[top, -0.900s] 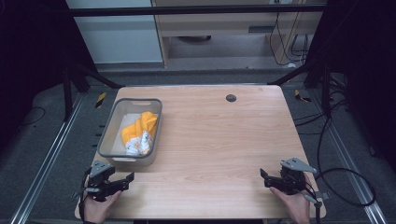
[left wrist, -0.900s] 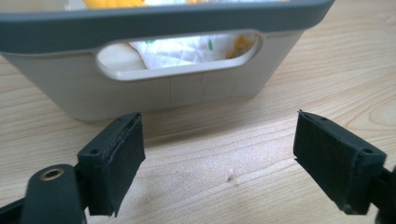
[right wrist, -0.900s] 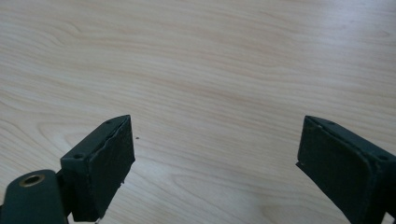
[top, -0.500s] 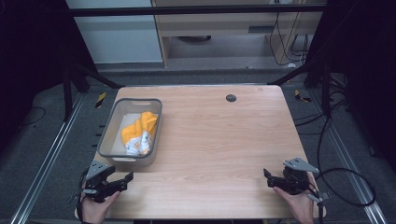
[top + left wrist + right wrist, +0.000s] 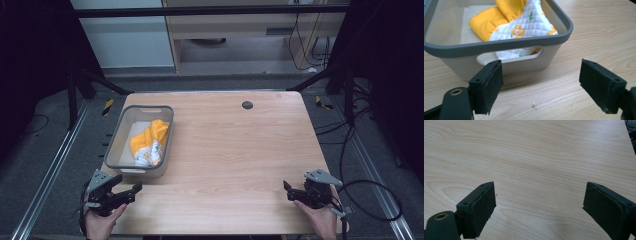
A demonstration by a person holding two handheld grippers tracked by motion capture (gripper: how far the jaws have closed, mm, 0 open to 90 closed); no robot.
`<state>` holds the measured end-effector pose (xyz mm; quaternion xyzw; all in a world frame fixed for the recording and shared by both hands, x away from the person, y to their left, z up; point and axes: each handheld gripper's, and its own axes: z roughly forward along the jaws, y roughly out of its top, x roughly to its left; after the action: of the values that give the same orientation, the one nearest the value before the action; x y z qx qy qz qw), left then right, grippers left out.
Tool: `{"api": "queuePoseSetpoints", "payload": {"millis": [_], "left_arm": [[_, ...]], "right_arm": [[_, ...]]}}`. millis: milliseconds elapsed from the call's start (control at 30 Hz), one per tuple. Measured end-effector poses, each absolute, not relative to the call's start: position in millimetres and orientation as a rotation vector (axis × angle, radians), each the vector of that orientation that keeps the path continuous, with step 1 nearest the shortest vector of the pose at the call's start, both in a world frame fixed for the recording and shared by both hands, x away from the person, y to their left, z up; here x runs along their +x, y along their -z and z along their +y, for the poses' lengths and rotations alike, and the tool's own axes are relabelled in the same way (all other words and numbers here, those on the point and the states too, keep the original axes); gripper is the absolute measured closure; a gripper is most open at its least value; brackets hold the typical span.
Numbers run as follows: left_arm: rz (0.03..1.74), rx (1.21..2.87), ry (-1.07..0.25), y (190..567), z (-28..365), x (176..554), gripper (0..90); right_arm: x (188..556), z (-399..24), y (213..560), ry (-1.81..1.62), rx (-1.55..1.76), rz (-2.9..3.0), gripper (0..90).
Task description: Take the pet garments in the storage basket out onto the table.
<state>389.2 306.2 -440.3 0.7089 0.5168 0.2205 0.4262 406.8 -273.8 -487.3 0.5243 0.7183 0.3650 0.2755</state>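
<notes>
Both hand-held grippers have eased toward the table's near edge since the earlier frames, the right one slipping slightly farther right; the basket has not moved.

High view: one grey basket point(image 5: 121, 136) sits at the left side of the wooden table point(image 5: 230, 150), holding one yellow-and-white cloth point(image 5: 148, 141). The left gripper point(image 5: 134, 189) hovers at the near-left corner, just in front of the basket, jaws apart and holding nothing. The right gripper point(image 5: 288, 191) sits at the near-right corner, well apart from the basket. One dark round hole point(image 5: 247, 105) marks the far edge.

Left gripper view: two black jaws stand spread wide and empty; the basket's handle cutout point(image 5: 509, 55) lies just beyond the left jaw, the quilted cloth inside.

Right gripper view: its two jaws are spread wide over bare wood, gripping nothing.
</notes>
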Motion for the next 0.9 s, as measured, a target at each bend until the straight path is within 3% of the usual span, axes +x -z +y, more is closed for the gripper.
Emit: {"api": "queuePoseSetpoints", "payload": {"millis": [900], "left_arm": [[1.288, 1.74, -0.586, 403.9, 303.9, 395.9, 16.2]], "right_arm": [[406.1, -270.7, 489.7, -0.96, 1.407, 1.934, 9.4]]}}
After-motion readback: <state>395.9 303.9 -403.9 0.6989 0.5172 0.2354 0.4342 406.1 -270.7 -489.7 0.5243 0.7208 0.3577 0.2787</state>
